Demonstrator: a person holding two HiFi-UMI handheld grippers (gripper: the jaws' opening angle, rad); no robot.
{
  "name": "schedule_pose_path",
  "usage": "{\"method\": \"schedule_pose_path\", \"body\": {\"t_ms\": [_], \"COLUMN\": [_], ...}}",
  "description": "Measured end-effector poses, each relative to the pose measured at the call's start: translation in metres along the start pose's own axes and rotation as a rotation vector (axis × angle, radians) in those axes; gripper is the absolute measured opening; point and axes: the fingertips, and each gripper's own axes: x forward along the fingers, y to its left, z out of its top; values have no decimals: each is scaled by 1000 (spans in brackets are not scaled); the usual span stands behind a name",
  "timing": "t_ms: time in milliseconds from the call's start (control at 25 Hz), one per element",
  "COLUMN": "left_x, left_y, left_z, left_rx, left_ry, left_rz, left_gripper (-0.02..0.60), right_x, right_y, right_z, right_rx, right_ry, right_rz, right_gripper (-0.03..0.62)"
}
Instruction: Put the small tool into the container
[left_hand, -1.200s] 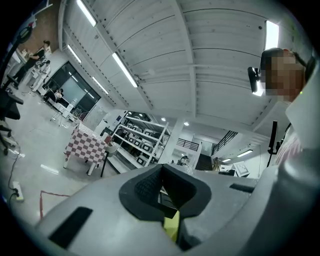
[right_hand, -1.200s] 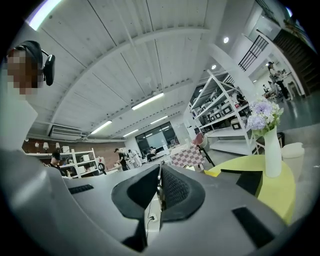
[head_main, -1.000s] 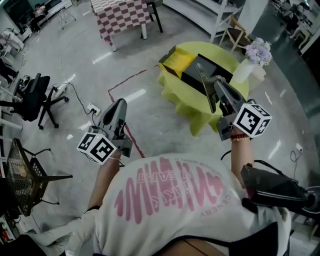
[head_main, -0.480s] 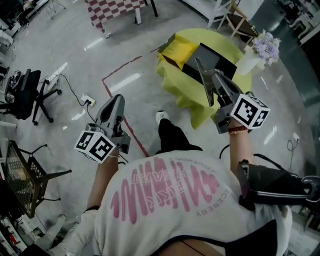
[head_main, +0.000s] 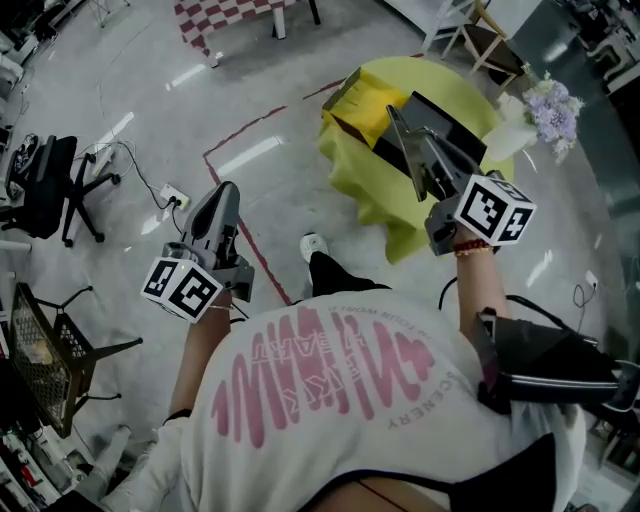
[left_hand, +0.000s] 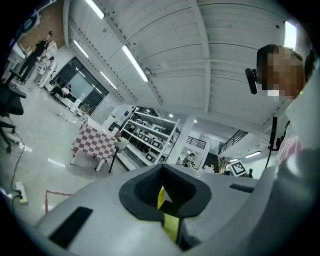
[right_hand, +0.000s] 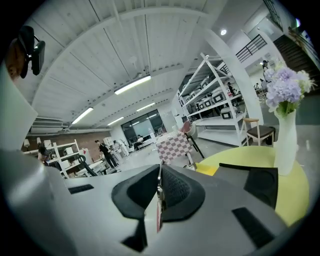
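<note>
Polished grey floor (head_main: 150, 110), marked with a red tape line (head_main: 240, 150), fills most of the head view. A checked table (head_main: 225, 15) and an office chair (head_main: 50, 190) stand off to the sides, and the right gripper view shows white shelving (right_hand: 215, 105) under strip lights. Ahead stands a round surface (head_main: 360, 175) draped in yellow cloth, carrying a black open container (head_main: 450, 115), a yellow box (head_main: 362, 100) beside it and a vase of pale flowers (head_main: 545, 105) at the far edge. The small tool itself cannot be made out in any view; presumably it lies somewhere on that surface. Both hands are held out in front of the person, who stands short of the surface with one shoe (head_main: 312, 245) forward, so this reads as the approach, before any grasp. The left tongs (head_main: 224, 190) are over bare floor with the jaws drawn together on nothing, only a sliver of yellow showing through the seam. The right tongs (head_main: 392, 110) point toward the black container, pads pressed closed and likewise empty. Next, I judge, comes getting within reach, finding the tool, parting one pair of jaws and lining them over it.
</note>
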Motion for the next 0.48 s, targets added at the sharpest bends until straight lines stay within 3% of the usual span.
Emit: {"method": "schedule_pose_path", "body": {"t_ms": [480], "left_x": [77], "left_y": [60], "left_z": [43], "left_rx": [35], "left_ry": [-14], "left_rz": [51], "left_gripper": [8], "right_x": [103], "right_y": [-50], "right_z": [37], "right_rx": [7], "right_ry": [23], "right_rz": [-11], "right_gripper": [14]}}
